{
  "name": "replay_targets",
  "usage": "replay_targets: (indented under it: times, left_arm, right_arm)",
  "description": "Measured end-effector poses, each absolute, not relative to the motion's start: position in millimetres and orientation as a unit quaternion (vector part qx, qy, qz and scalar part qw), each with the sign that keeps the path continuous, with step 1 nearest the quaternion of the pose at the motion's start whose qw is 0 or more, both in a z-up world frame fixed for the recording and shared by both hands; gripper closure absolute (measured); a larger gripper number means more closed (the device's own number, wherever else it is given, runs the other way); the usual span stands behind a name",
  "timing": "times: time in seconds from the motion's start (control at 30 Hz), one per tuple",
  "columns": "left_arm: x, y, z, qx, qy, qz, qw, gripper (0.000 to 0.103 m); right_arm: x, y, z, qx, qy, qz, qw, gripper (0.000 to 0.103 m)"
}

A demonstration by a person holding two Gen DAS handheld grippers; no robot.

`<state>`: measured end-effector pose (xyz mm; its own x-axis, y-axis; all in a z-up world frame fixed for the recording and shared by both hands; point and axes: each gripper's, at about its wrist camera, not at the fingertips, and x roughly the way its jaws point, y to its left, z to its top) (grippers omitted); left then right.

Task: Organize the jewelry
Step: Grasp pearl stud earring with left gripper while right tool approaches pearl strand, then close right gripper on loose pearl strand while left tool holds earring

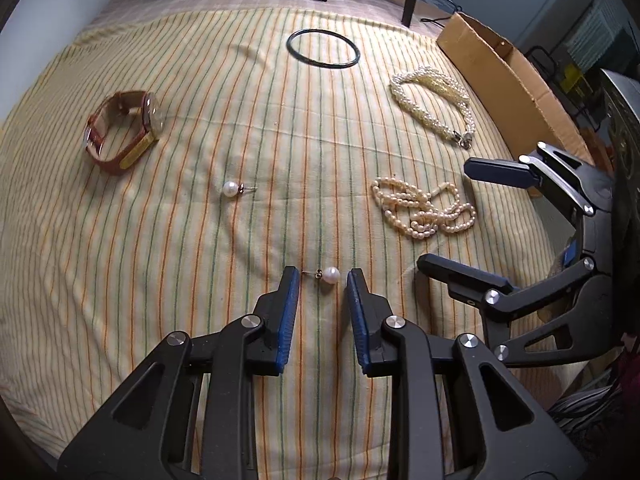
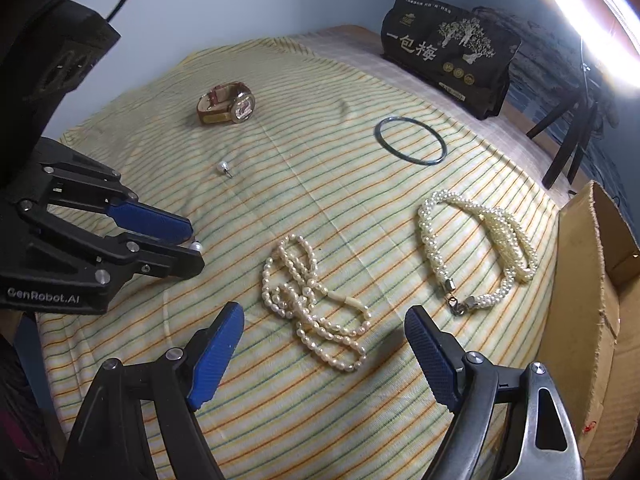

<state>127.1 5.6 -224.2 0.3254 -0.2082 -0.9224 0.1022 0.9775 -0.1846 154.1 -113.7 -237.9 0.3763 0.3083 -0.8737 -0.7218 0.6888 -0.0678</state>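
On striped cloth (image 1: 200, 280) | left gripper (image 1: 323, 280) is straddling near pearl earring (image 1: 331, 275), jaws apart, not yet pinching | right gripper (image 2: 324, 330) is hovering spread before pink pearl strand (image 2: 316, 300) | watch (image 1: 124, 130), bangle (image 1: 323, 48), white bracelet (image 1: 434, 100), far earring (image 1: 231, 189) are all lying loose; sorting is barely starting, by my reading

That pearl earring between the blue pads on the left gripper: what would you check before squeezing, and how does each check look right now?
1. Pearl earring lies between the left gripper pads: ok.
2. Left gripper open wide enough: ok.
3. Pads already touching the pearl: not ok, gaps show on both sides.
4. Earring post clear of the left pad: cannot tell, its tip sits very near.
5. Right gripper out of the way: ok, it is open over the loose pearl necklace, holding nothing.
6. Second pearl earring apart from this grab: ok.
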Motion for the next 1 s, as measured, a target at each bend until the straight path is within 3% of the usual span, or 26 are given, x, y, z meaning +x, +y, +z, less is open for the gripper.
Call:
replay_targets:
  times: [0.27,0.47,0.63,0.8,1.0]
  left_arm:
    - [128.0,5.1,-225.8,-0.034,0.570,-0.095,0.815,0.083]
    - [127.2,4.7,-226.4,-0.028,0.568,-0.094,0.817,0.087]
    - [127.1,2.6,-226.3,-0.020,0.564,-0.096,0.820,0.087]
    - [126.8,4.3,-225.7,-0.026,0.562,-0.097,0.821,0.087]
    - [124.6,7.1,-221.4,-0.030,0.557,-0.096,0.824,0.087]
  right_arm:
    - [164.7,-118.5,-245.6,-0.193,0.470,0.328,0.796,0.022]
    - [167.1,-121.8,-244.4,-0.191,0.474,0.322,0.797,0.048]
    - [169.3,-121.7,-241.2,-0.190,0.481,0.314,0.796,0.083]
    - [166.8,-118.7,-239.1,-0.195,0.484,0.311,0.794,0.099]
    - [169.5,-129.0,-227.4,-0.165,0.484,0.309,0.802,0.102]
